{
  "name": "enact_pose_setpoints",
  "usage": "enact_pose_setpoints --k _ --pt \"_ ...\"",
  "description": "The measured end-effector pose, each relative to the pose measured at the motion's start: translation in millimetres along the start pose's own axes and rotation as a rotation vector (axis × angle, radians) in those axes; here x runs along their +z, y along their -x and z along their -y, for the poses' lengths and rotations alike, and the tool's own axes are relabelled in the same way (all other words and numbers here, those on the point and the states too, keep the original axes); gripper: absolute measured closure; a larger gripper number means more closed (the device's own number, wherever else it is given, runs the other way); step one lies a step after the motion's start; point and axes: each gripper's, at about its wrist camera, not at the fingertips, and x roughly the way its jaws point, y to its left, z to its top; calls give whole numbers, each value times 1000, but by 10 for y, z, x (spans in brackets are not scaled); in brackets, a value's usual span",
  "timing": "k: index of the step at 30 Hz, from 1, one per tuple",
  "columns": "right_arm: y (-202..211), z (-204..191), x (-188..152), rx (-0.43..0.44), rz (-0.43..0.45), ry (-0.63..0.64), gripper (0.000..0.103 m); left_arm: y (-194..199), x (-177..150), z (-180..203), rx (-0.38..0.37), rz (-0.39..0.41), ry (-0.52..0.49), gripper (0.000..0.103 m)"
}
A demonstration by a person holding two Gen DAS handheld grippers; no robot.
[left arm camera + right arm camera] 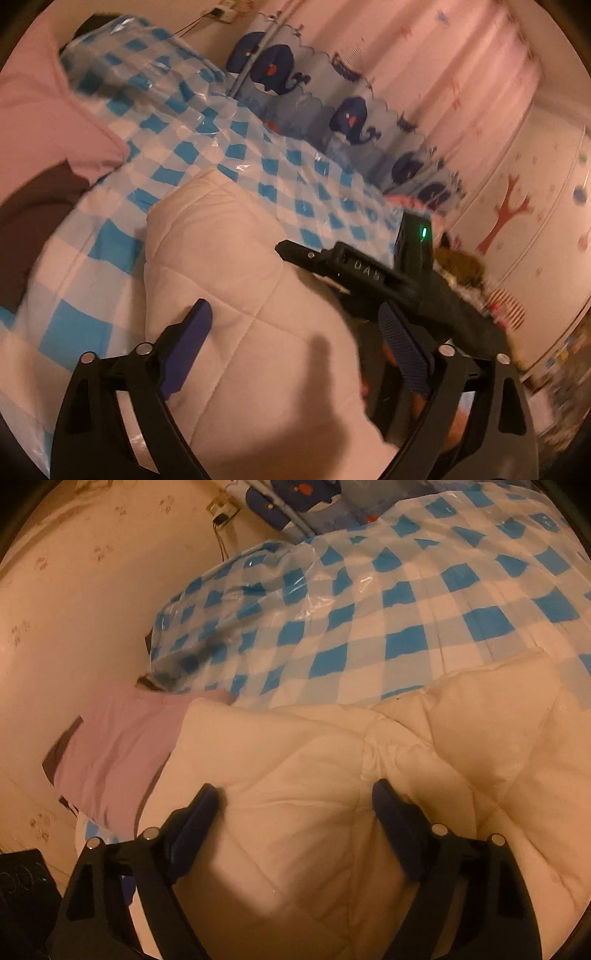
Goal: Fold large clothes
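Left gripper (295, 341), black frame with purple ribbed pads, sits nearest the left wrist lens, jaws spread wide and released, nothing pinched; it hangs over the cream-white quilted padded garment (236, 295), which bulges up between and below the two pads. In the same view the right gripper (295, 248) crosses in from the right, black body with a small green light, its tip over the far edge of the same quilted piece; a hand behind it is too dark and blurred to read. In the right wrist view the right gripper's jaws stand apart, both pads resting on or just above the cream quilted garment (332, 794), fabric puffed between them but not squeezed, so released. The garment lies bunched in puffy folds on the bed's near side, on top of a blue-and-white checked sheet under clear shiny plastic (388, 627). Beside the garment, toward the wall, a pink cloth item with a dark brown edge (118, 746), touching the quilted piece's side. Along the bed's far edge a light-blue fabric rail printed with dark-blue whales (351, 122). Behind it a pink curtain (424, 55). A cream wall with a socket and dangling cord (221, 511). Left view is motion-blurred at the right.
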Motion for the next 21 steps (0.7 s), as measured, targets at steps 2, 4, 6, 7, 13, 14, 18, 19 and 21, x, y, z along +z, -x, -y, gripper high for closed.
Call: enact_pose_setpoints --k 2,4,6,7,13,14,18,19,21 --pt "62 -75 42 -4 -36 14 22 19 -22 19 40 -7 -21 13" --pt "275 -192 43 -11 -21 42 20 35 -8 -6 58 -12 -5 13" --pt "607 -308 -22 -43 37 108 17 75 26 -89 51 -13 36 13" --pt "703 -346 -69 -74 59 145 13 90 44 -151 35 -12 76 13" --pt "995 -242 -726 -273 12 321 12 140 67 -268 11 -17 166 13" --pt "940 -157 -813 -287 -16 318 11 133 71 -251 16 -20 162 13" --pt "762 175 -1086 -258 -38 265 10 133 61 -187 9 -43 147 13" --pt "757 215 -1126 -253 -29 258 10 132 58 -165 20 -47 134 13" --pt "776 241 -1158 -251 -19 244 10 151 52 -139 32 -52 119 13"
